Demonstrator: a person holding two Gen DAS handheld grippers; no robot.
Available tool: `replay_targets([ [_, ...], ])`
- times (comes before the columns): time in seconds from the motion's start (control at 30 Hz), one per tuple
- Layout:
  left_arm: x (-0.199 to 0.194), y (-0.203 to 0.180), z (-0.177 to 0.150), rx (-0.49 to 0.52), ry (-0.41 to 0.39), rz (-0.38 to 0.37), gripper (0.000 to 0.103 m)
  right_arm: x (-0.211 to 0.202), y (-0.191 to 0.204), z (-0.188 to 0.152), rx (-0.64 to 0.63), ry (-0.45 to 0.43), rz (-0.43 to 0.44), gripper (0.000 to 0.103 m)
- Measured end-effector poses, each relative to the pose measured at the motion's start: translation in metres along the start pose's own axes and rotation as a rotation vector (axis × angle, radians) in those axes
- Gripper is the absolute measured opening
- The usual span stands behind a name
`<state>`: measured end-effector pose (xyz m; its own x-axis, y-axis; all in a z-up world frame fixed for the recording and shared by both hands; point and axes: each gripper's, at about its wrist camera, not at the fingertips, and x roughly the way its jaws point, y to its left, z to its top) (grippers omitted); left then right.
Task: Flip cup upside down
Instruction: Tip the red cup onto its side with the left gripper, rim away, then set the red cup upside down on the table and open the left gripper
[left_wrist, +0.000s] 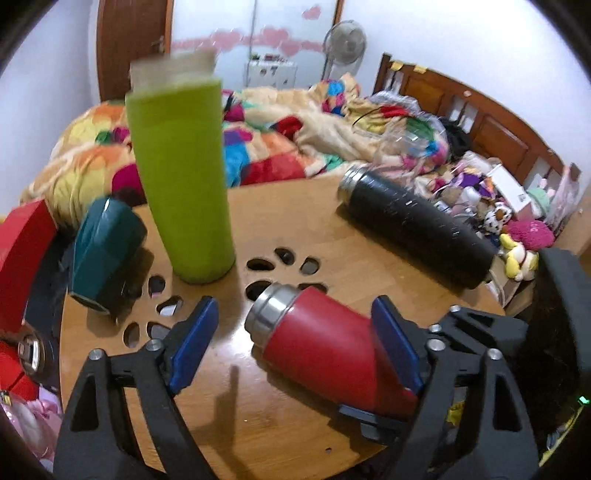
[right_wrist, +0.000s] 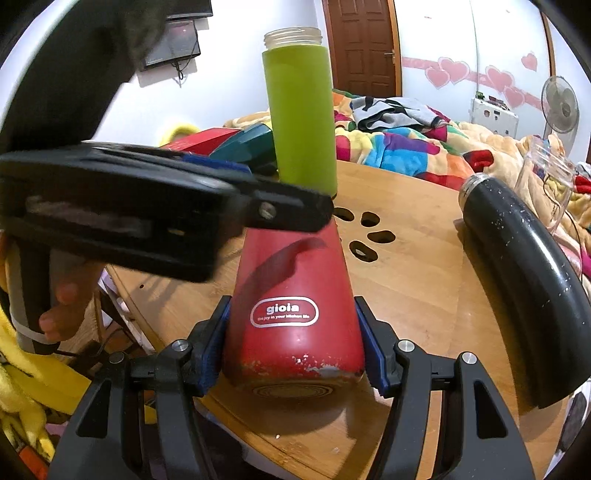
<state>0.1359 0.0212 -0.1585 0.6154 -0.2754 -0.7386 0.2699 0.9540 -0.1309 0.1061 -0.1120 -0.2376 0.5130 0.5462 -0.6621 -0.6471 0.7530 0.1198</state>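
Red cup (right_wrist: 295, 314) lies on its side on the wooden table (right_wrist: 417, 295), base pinched between the right gripper (right_wrist: 295, 350) pads, steel mouth pointing away, a grip that looks set up to swing it mouth-down. Left gripper (left_wrist: 295, 347) is spread wide, its one pad beside the cup's base, gripping nothing. Oval label reads "gioia", smaller line unreadable; beyond the mouth stands a green bottle (right_wrist: 301, 114), and a black flask (right_wrist: 517, 266) lies right of the tongs.

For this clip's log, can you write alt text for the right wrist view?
The right gripper clamps the base of a red cup lying on the round wooden table. The left gripper crosses above it; a green bottle stands behind.
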Motion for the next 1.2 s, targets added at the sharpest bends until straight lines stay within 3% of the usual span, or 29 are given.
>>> replay_targets([
  [0.03,-0.005,-0.001,0.000,0.006,-0.018,-0.014,0.056,0.000,0.000,0.000,0.005,0.004,0.007,0.059],
  [0.1,-0.010,-0.003,0.001,0.008,-0.027,-0.066,0.034,-0.002,-0.003,-0.001,0.023,0.015,0.036,0.059],
  [0.2,-0.008,-0.008,0.002,0.015,-0.011,-0.088,0.019,-0.002,-0.007,-0.004,0.052,0.021,0.059,0.059],
  [0.43,-0.009,-0.013,-0.004,0.045,-0.002,-0.080,0.015,-0.003,-0.004,-0.016,0.034,0.041,0.026,0.058],
  [0.57,-0.010,-0.008,-0.005,0.016,0.008,-0.101,0.014,-0.016,-0.004,-0.014,0.028,-0.008,-0.017,0.058],
  [0.93,-0.023,0.005,0.004,-0.056,-0.031,-0.165,0.012,-0.042,-0.005,0.022,0.020,-0.147,-0.069,0.058],
  [1.2,-0.015,0.028,0.012,-0.128,-0.032,-0.162,0.010,-0.026,-0.004,0.045,0.020,-0.152,-0.079,0.058],
])
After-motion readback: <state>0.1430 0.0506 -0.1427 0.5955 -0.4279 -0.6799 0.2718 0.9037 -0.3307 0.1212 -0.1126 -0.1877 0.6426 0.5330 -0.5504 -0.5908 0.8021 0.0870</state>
